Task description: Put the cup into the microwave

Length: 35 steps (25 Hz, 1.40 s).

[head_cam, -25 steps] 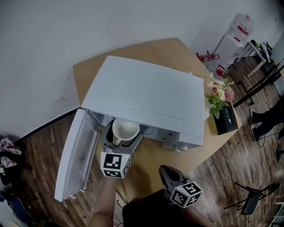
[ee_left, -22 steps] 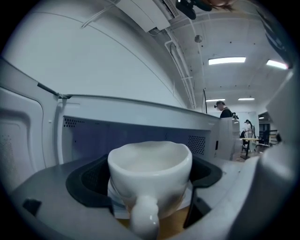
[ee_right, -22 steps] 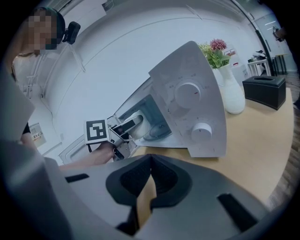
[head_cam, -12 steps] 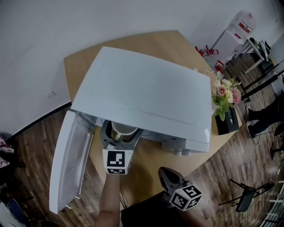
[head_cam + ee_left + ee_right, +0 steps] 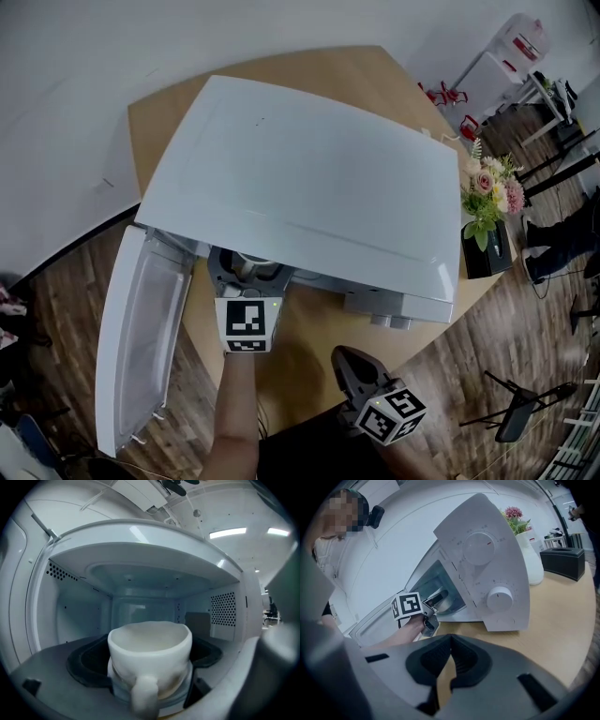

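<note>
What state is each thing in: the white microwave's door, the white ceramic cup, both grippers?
white microwave door: swung wide open.
white ceramic cup: upright, handle toward the camera, at the cavity mouth.
left gripper: shut on the cup.
right gripper: shut, empty, away from the microwave.

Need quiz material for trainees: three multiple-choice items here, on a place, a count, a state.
1. Where is the cup? A in the left gripper at the microwave opening; B on top of it; C on a shelf.
2. How many knobs does the panel bear? A one; B two; C four.
3. The right gripper is: A shut, empty; B wide open; C holding a spoon.
1A: cup sits between its jaws, cavity ahead. 2B: two knobs show. 3A: jaws meet on nothing.
</note>
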Each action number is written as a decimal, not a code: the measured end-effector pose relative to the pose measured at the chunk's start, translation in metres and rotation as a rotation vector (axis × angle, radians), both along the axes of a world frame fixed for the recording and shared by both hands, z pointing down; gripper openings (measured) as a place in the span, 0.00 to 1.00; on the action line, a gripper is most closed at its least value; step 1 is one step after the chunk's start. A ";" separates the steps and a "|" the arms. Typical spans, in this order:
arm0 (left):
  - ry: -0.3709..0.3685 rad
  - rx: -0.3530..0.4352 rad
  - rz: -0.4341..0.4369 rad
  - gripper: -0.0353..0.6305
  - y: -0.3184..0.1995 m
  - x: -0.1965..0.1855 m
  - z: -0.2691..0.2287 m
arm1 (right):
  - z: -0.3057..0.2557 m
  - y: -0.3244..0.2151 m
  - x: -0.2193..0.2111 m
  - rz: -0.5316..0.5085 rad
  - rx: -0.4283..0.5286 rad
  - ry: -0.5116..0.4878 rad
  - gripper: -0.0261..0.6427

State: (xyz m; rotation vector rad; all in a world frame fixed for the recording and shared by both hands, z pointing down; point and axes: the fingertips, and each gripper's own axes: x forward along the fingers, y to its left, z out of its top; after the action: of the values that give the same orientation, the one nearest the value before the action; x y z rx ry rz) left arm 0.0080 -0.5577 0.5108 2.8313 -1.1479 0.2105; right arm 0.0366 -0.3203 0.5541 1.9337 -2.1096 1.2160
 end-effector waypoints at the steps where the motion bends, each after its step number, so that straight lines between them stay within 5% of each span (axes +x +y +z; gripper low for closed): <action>1: -0.006 0.002 -0.001 0.78 -0.002 0.000 0.001 | 0.001 0.000 0.001 0.003 0.000 0.000 0.03; 9: -0.079 0.054 0.025 0.78 -0.005 0.011 0.007 | 0.009 0.001 0.009 0.011 -0.015 -0.008 0.03; 35: -0.036 0.121 0.000 0.78 -0.009 0.013 -0.003 | 0.008 0.004 -0.005 -0.030 0.003 -0.044 0.03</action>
State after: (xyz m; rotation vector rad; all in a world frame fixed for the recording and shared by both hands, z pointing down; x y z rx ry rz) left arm 0.0212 -0.5662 0.5076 2.9440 -1.2071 0.1994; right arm 0.0314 -0.3165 0.5621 1.8866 -2.1547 1.2623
